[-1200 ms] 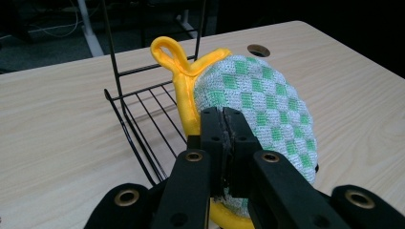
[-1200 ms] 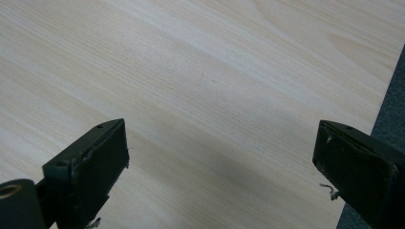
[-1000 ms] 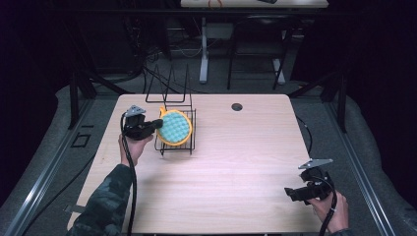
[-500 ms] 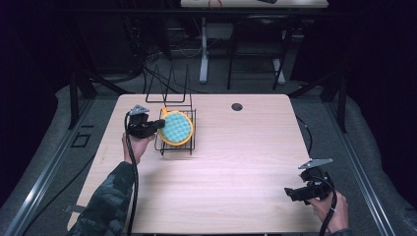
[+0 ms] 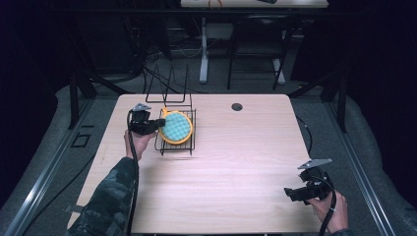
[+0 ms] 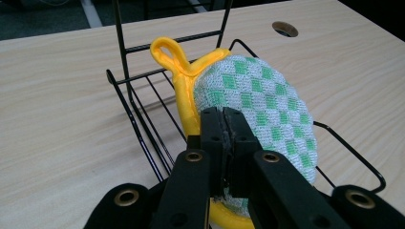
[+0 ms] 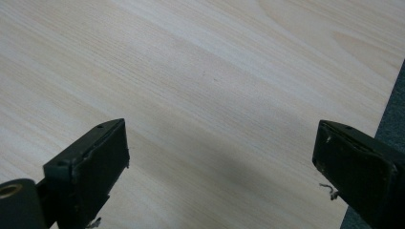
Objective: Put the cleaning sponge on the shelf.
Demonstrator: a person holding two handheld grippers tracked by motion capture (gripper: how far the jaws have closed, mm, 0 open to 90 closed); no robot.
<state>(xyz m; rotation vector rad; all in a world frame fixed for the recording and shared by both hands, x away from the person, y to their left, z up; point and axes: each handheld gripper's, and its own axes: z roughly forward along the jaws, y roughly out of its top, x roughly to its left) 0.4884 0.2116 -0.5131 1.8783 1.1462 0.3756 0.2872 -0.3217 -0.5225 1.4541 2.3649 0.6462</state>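
Near the far left corner of the table [image 5: 221,162] we see a black wire rack [image 5: 178,132], and inside it lies a round pot holder [image 5: 176,127], green-and-white checked on its face with a yellow border and a yellow hanging loop [image 6: 168,50]; in the left gripper view it sits tilted, leaning against the rack's upright wires with the loop towards the table's far edge. We judge the pot holder light, soft and floppy, a padded cloth that will sag from wherever it is pinched and is in no danger of breaking; its weave should give good friction, so slipping seems unlikely; the thick yellow border looks the firmest place to take it, and the loop could snag on the wires if it is drawn out carelessly. Our left gripper [image 6: 223,121] has its jaws pressed together on the pot holder's near edge, just beside the border; the left hand [image 5: 139,142] holds it low, reaching in from the rack's left side, forearm running back towards the near edge. Our right gripper [image 5: 305,189] hovers by the near right corner, well apart from the rack; its jaws stand wide and hold nothing, with bare wood between them.
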